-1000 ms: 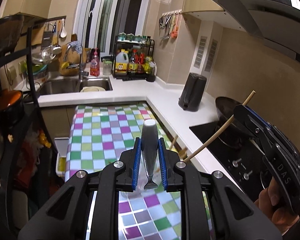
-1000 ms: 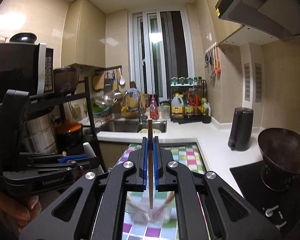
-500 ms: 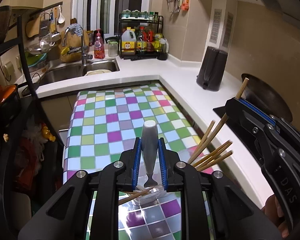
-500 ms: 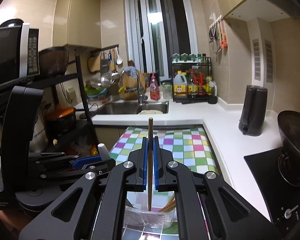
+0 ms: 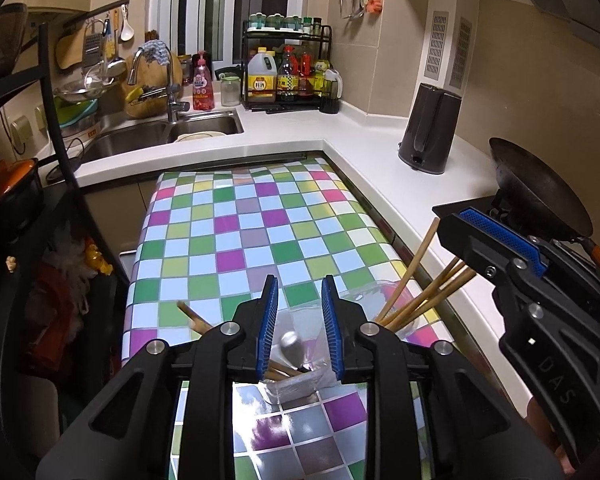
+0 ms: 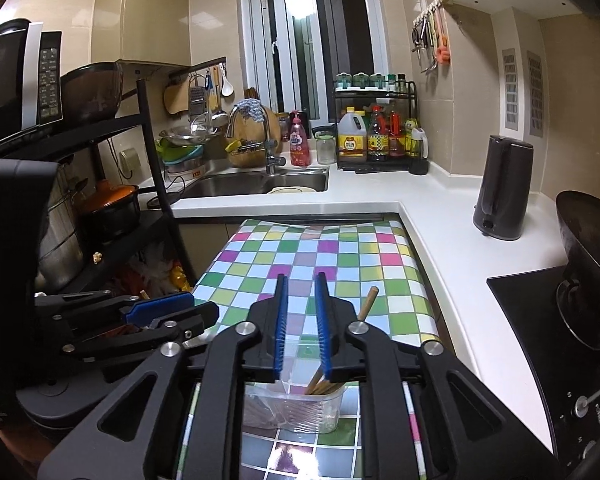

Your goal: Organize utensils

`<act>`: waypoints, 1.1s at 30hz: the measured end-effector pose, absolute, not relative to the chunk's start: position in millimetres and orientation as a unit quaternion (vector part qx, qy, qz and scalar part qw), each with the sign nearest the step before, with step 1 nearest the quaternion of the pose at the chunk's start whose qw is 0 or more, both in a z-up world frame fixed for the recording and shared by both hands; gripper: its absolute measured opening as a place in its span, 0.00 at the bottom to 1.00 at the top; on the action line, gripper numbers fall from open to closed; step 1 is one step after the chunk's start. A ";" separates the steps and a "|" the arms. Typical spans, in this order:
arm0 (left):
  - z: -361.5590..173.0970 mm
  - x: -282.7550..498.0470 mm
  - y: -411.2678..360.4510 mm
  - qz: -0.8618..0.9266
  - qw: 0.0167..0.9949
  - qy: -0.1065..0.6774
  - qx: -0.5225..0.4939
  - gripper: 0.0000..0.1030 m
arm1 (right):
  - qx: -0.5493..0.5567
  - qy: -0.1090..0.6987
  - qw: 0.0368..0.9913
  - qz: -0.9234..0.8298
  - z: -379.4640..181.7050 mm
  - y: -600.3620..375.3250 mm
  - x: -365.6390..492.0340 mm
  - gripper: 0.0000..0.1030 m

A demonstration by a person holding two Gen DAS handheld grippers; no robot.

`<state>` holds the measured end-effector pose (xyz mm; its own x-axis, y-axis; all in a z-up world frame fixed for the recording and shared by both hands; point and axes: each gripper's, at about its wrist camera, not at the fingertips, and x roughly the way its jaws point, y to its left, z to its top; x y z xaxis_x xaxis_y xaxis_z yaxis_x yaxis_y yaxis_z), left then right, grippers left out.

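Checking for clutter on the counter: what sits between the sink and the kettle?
In the right wrist view, a rack of bottles stands between the sink and kettle.

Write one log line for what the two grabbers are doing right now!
left gripper: open, empty, above clear container | right gripper: open, empty | chopsticks: leaning in container | spoon: in container | step: both utensils dropped

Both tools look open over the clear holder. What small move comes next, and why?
Probably lift both tools away. The left tool and right tool stand open and empty, the spoon and chopsticks already stand in the clear holder.
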<state>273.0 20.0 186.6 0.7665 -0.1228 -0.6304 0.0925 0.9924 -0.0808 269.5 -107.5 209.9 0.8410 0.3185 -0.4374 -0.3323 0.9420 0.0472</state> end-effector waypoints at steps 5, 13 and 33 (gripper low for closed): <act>201.6 246.7 20.8 -0.055 0.945 0.321 -0.030 0.24 | -0.018 0.214 0.962 0.169 219.7 -112.0 250.9 0.26; 208.1 164.1 29.1 -0.039 0.964 0.259 -0.048 0.57 | -0.016 0.170 0.972 0.163 229.8 -132.0 181.0 0.41; 85.5 94.2 23.4 0.032 0.975 0.209 -0.075 0.91 | -0.033 0.196 0.973 0.121 97.3 -179.5 131.6 0.63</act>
<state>94.2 23.4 85.5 0.9106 0.0306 -0.4122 -0.0930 0.9869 -0.1321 131.6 -179.5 97.3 0.8942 0.2226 -0.3883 -0.2481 0.9686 -0.0162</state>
